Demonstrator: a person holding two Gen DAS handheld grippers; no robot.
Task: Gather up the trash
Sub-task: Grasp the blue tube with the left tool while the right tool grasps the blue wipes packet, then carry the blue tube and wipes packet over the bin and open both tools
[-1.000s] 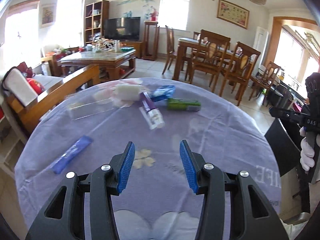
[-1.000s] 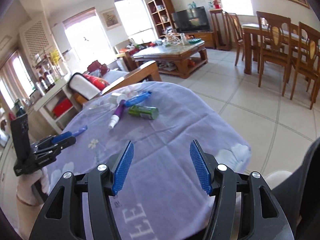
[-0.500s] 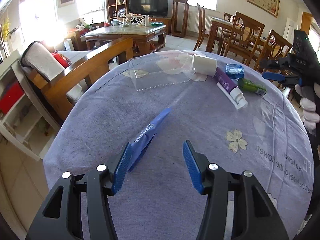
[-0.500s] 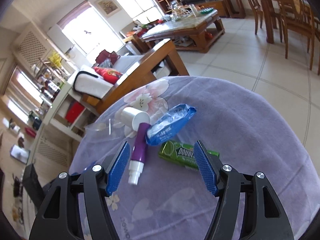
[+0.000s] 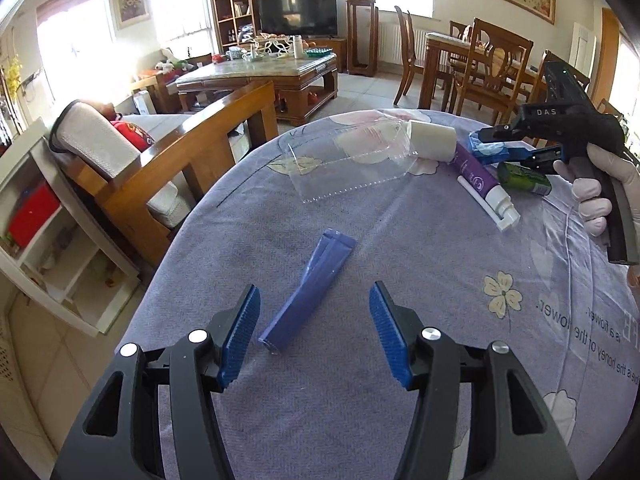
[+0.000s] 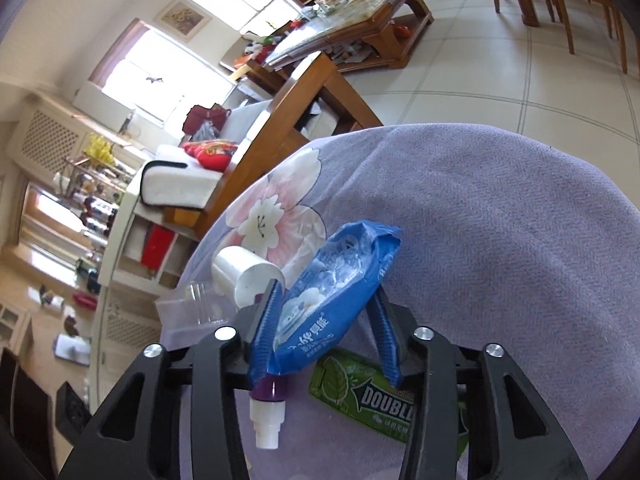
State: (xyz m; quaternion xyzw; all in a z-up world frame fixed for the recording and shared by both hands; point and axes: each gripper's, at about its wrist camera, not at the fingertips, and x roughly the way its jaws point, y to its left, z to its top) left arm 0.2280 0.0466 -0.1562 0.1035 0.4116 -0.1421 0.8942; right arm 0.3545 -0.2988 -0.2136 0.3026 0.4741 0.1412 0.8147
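Note:
A long blue wrapper [image 5: 310, 290] lies on the purple tablecloth [image 5: 400, 420], its near end between the fingers of my open left gripper [image 5: 314, 330]. My right gripper [image 6: 326, 320] has its pads against both sides of a blue tissue pack [image 6: 332, 300] that rests on the cloth; it also shows in the left wrist view [image 5: 490, 148]. Beside it lie a purple tube [image 5: 482, 182], a green gum pack [image 6: 384, 396], a white cup [image 6: 244, 276] and a clear plastic tray [image 5: 352, 164].
The round table drops off at its edge [image 5: 160, 264] on the left, with a wooden bench [image 5: 200, 148] and white shelf [image 5: 48, 240] beyond. Dining chairs [image 5: 492, 64] and a coffee table [image 5: 260, 76] stand farther off.
My left gripper has moved in over the blue wrapper, which now lies between its fingers. My right gripper has advanced and narrowed around the blue tissue pack.

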